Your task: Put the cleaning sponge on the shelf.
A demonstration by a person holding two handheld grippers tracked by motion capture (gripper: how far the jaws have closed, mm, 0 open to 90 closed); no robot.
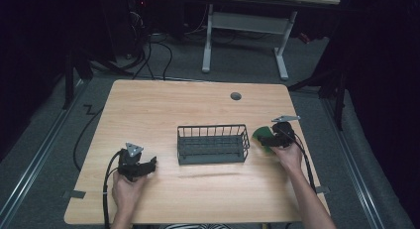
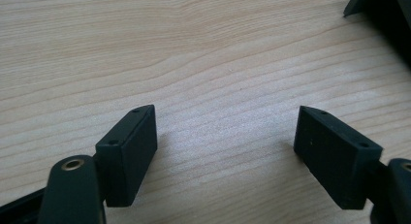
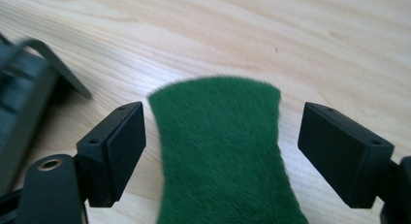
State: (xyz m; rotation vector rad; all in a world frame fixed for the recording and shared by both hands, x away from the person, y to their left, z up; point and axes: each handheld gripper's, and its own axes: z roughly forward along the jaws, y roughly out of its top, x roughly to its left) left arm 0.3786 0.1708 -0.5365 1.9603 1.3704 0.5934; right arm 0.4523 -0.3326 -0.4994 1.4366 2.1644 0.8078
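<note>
A green scouring pad (image 3: 223,151) lies flat on the wooden table (image 1: 198,105), just right of a dark wire basket (image 1: 213,143). My right gripper (image 3: 220,136) is open around the pad (image 1: 261,136), one jaw on each side with a gap to both, so the pads do not press on it. In the high view the right gripper (image 1: 265,140) sits at the basket's right end. My left gripper (image 1: 151,164) rests low at the front left, open, with only bare wood between its jaws (image 2: 225,141).
The basket's corner (image 2: 383,10) shows at the top right of the left gripper view, and its dark rim (image 3: 29,83) at the left of the right gripper view. A round grommet (image 1: 236,96) sits near the far edge. Cables trail from both grippers.
</note>
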